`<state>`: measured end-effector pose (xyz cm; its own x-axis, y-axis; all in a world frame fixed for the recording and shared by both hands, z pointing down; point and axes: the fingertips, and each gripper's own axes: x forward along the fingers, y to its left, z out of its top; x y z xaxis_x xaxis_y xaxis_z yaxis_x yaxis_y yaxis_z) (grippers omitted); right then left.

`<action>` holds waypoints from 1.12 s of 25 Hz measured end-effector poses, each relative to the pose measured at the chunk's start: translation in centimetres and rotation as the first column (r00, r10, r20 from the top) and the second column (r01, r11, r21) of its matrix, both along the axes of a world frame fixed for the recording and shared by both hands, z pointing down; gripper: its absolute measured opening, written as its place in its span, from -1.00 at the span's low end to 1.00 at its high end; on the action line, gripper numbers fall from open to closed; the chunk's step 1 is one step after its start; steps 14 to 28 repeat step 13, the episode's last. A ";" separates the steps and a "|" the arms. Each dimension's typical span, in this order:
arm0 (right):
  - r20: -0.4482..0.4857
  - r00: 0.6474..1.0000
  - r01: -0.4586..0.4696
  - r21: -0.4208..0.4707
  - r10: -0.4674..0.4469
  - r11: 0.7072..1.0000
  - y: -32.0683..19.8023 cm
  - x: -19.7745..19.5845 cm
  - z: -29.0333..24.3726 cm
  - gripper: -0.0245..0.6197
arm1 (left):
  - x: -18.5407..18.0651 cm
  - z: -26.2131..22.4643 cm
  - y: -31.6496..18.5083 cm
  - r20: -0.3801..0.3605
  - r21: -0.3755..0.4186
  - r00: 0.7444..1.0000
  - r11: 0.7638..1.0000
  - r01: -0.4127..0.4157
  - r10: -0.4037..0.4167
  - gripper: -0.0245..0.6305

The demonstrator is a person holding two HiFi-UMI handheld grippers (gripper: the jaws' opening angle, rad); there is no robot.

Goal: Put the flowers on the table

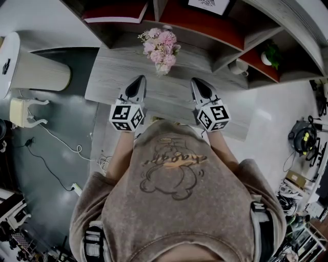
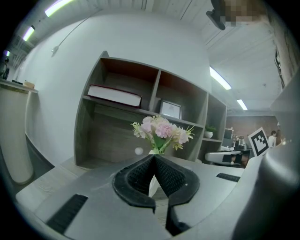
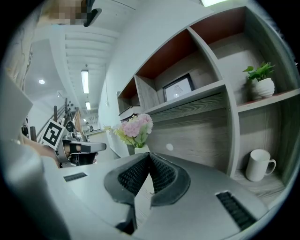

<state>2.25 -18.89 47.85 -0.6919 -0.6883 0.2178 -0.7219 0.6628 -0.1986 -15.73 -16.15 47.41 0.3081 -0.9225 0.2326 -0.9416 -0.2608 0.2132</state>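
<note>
A bunch of pink flowers (image 1: 161, 47) in a small white vase stands upright on the grey wooden table (image 1: 113, 71), close to the shelf unit. The flowers (image 2: 161, 131) show straight ahead in the left gripper view, and the flowers (image 3: 135, 127) sit a little left of centre in the right gripper view. My left gripper (image 1: 136, 83) hovers near the table's front, below and left of the vase, jaws shut with nothing between them. My right gripper (image 1: 199, 86) hangs level with it on the other side, also shut and empty. Both are apart from the vase.
A shelf unit (image 1: 225, 41) with red-backed compartments rises behind the table, holding a book (image 1: 115, 13), a framed picture (image 1: 207, 5), a white mug (image 1: 239, 66) and a small potted plant (image 1: 269, 53). A white round cabinet (image 1: 31, 71) stands at left. Cables lie on the dark floor (image 1: 51, 153).
</note>
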 end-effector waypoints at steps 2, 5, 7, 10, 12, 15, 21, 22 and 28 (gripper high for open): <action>-0.002 1.000 0.000 -0.002 0.000 1.000 0.0 0.2 0.1 -0.93 | 0.3 0.1 0.1 -0.006 -0.002 1.000 1.000 -0.001 0.001 -0.87; 0.007 1.000 -0.003 -0.001 0.003 1.000 -0.3 0.4 0.2 -0.93 | 0.5 0.2 -0.3 0.001 -0.007 1.000 1.000 -0.003 0.003 -0.87; 0.012 1.000 -0.004 0.001 0.004 1.000 -0.5 0.5 0.2 -0.93 | 0.6 0.2 -0.5 0.004 -0.008 1.000 1.000 -0.004 0.004 -0.87; 0.012 1.000 -0.005 -0.001 0.005 1.000 -0.7 0.7 0.1 -0.93 | 0.7 0.1 -0.6 0.001 -0.006 1.000 1.000 -0.003 0.003 -0.87; 0.012 1.000 -0.006 -0.001 0.006 1.000 -0.8 0.8 0.1 -0.93 | 0.7 0.0 -0.7 0.000 -0.005 1.000 1.000 0.000 0.000 -0.87; 0.012 1.000 -0.006 -0.001 0.006 1.000 -0.8 0.9 0.1 -0.93 | 0.7 0.0 -0.8 -0.001 -0.004 1.000 1.000 0.001 -0.001 -0.87; 0.012 1.000 -0.006 -0.001 0.006 1.000 -0.8 0.9 0.1 -0.93 | 0.7 0.0 -0.8 -0.001 -0.004 1.000 1.000 0.001 -0.001 -0.87; 0.012 1.000 -0.006 -0.001 0.006 1.000 -0.8 0.9 0.1 -0.93 | 0.7 0.0 -0.8 -0.001 -0.004 1.000 1.000 0.001 -0.001 -0.87; 0.012 1.000 -0.006 -0.001 0.006 1.000 -0.8 0.9 0.1 -0.93 | 0.7 0.0 -0.8 -0.001 -0.004 1.000 1.000 0.001 -0.001 -0.87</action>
